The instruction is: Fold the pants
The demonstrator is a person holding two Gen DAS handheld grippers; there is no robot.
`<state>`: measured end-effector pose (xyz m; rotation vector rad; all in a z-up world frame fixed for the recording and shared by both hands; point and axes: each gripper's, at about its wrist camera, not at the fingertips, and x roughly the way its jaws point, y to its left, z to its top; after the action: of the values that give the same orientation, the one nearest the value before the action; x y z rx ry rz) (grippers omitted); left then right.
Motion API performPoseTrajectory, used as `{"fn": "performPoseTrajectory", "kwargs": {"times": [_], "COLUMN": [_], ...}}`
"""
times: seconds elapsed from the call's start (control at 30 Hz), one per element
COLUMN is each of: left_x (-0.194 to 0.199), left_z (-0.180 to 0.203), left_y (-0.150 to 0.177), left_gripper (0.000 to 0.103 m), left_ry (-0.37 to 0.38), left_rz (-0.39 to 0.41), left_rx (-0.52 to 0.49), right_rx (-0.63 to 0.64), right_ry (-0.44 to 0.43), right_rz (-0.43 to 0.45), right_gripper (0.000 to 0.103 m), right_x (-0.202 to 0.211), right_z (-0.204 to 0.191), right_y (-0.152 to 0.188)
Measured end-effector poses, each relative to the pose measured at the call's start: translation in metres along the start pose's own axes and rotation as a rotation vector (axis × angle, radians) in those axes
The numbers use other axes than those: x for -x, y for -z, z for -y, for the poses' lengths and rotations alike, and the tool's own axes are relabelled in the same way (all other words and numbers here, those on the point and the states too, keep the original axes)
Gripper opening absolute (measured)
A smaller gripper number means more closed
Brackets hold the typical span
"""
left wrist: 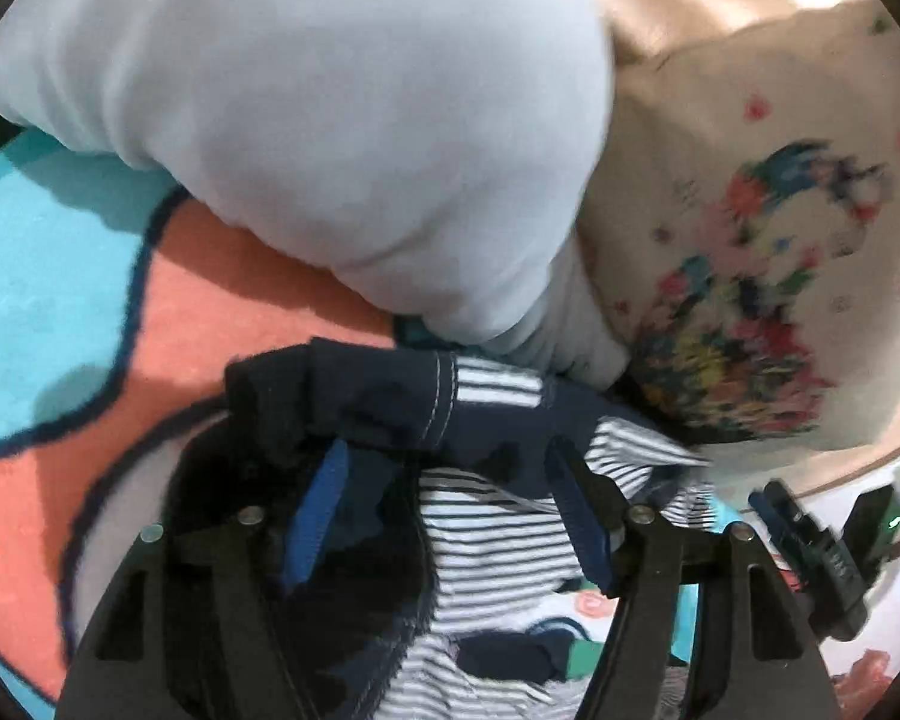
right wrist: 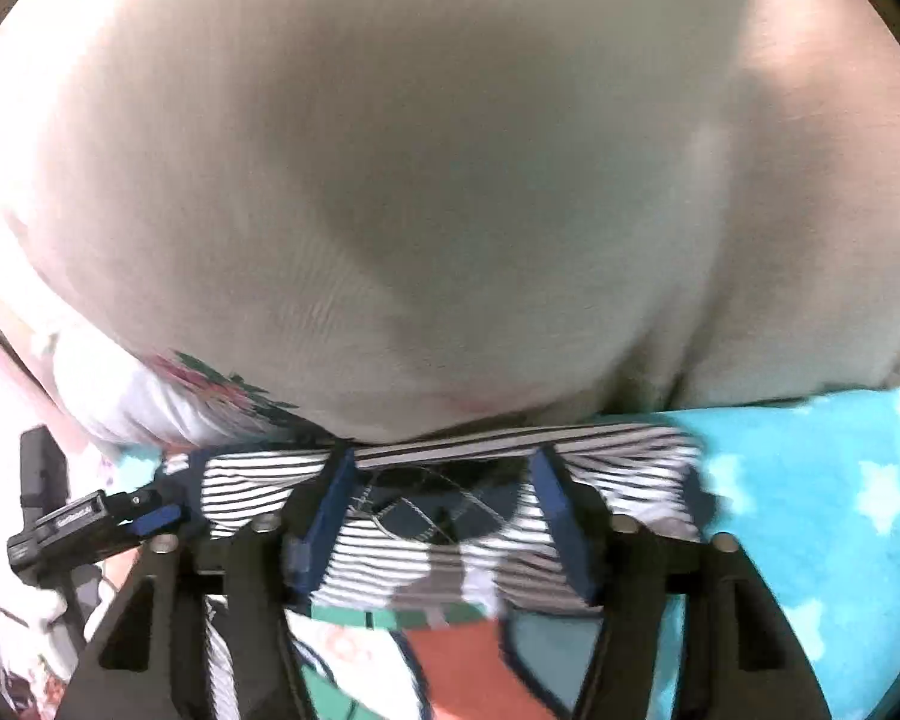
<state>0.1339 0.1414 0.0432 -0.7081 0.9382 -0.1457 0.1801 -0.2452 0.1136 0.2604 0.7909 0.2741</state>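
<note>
Pants (left wrist: 498, 540), navy with striped panels, bunched and lifted between both tongs, pressed close to a pale pillow (left wrist: 330, 138) and a floral cushion (left wrist: 768, 276). Left tongs (left wrist: 444, 462) spread wide, navy waist edge draped across the tips; real pinch or not, cannot tell. Right tongs (right wrist: 444, 468) also spread, striped edge across them, same doubt. Underneath, a teal-and-coral blanket (left wrist: 48, 288). No flat fold visible yet; looks early to mid, flattening and creasing left.

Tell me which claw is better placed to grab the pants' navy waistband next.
Left. The left claw has the navy waistband at its open fingertips; the right claw faces only striped fabric.
</note>
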Motion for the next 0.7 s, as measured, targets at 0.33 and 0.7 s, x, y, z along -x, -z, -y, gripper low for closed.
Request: {"fn": "performPoseTrajectory", "kwargs": {"times": [0.33,0.7], "left_x": [0.077,0.106], "left_z": [0.001,-0.035], "left_y": [0.058,0.082], "left_gripper": [0.068,0.068], "left_ry": [0.111,0.046], "left_rz": [0.047,0.074], "left_rx": [-0.015,0.05], "right_rx": [-0.321,-0.458], "right_ry": [-0.04,-0.198], "right_rz": [-0.167,-0.084], "right_gripper": [0.076,0.009], "right_x": [-0.029,0.005], "right_z": [0.099,0.089], "right_y": [0.048,0.046]}}
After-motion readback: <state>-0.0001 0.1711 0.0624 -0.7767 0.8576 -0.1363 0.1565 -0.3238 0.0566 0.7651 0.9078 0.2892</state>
